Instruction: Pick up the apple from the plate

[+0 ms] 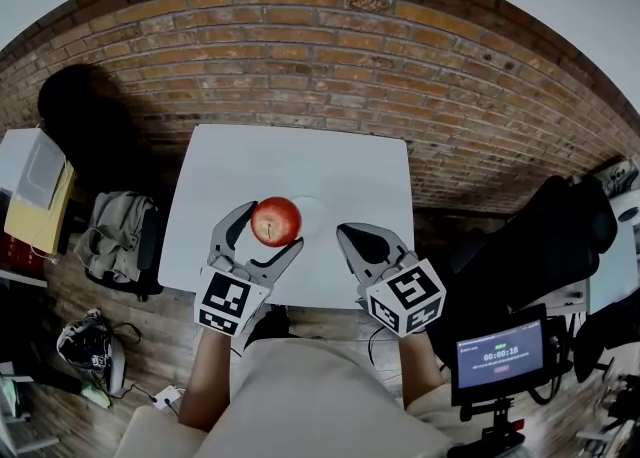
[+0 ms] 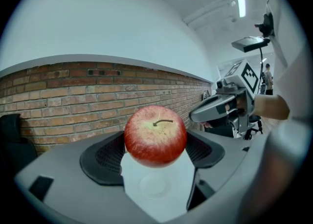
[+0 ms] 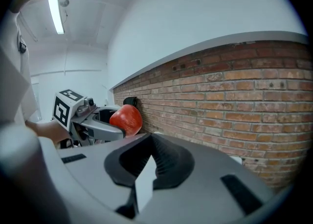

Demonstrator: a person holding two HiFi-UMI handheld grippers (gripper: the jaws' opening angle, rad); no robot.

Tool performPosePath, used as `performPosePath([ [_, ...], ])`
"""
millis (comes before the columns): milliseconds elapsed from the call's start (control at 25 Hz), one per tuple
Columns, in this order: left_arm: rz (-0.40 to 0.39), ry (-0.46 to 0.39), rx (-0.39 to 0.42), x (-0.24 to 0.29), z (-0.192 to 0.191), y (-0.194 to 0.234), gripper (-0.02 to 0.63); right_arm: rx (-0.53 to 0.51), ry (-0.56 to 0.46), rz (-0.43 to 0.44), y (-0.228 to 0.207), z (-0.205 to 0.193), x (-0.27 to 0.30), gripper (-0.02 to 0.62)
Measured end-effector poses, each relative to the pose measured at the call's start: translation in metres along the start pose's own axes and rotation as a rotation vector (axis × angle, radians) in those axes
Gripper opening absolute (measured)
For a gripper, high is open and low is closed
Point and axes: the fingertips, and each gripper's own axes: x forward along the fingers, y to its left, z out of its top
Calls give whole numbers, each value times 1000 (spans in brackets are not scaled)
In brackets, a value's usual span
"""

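Red apple (image 2: 155, 135) hangs above the white plate (image 2: 155, 186).

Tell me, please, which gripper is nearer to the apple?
Left. The left gripper holds the apple between its jaws; the right gripper sits apart at the apple's right, shut and empty.

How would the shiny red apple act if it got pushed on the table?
The round red apple would probably roll, since it looks curved all over. Its skin looks smooth and glossy, so it may slip a little in the left gripper shut on it. It looks firm, unlikely to squash.
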Motion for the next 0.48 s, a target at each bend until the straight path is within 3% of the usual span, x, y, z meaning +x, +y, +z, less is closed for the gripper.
performPosePath([
  [480, -15, 7, 5, 4, -2, 1, 390, 15, 4, -8, -3, -3, 6, 0],
])
